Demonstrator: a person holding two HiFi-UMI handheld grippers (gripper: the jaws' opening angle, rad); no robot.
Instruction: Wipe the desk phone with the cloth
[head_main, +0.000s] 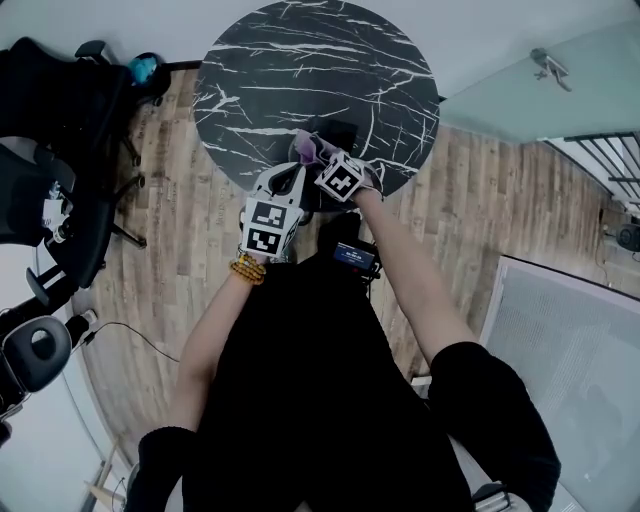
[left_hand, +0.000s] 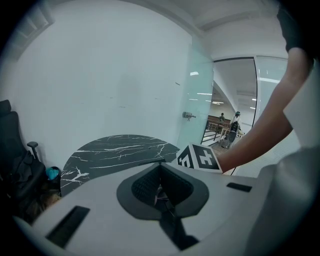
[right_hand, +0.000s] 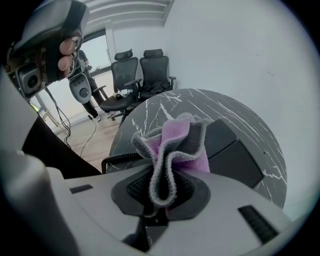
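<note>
A black desk phone (right_hand: 235, 155) sits on the round black marble table (head_main: 300, 70), its coiled cord (right_hand: 120, 159) trailing to the left. In the head view the phone (head_main: 340, 133) lies near the table's near edge. My right gripper (right_hand: 161, 197) is shut on a bunched pink and grey cloth (right_hand: 172, 145), held just above and in front of the phone. The cloth (head_main: 305, 148) shows beyond the right gripper (head_main: 322, 165). My left gripper (left_hand: 160, 192) has its jaws closed with nothing held, and hangs to the left near the table edge (head_main: 285, 185).
Black office chairs (head_main: 60, 150) stand on the wood floor left of the table, also seen as chairs (right_hand: 145, 70) behind it. A glass partition (left_hand: 197, 100) rises to the right. A cable (head_main: 130, 330) runs across the floor.
</note>
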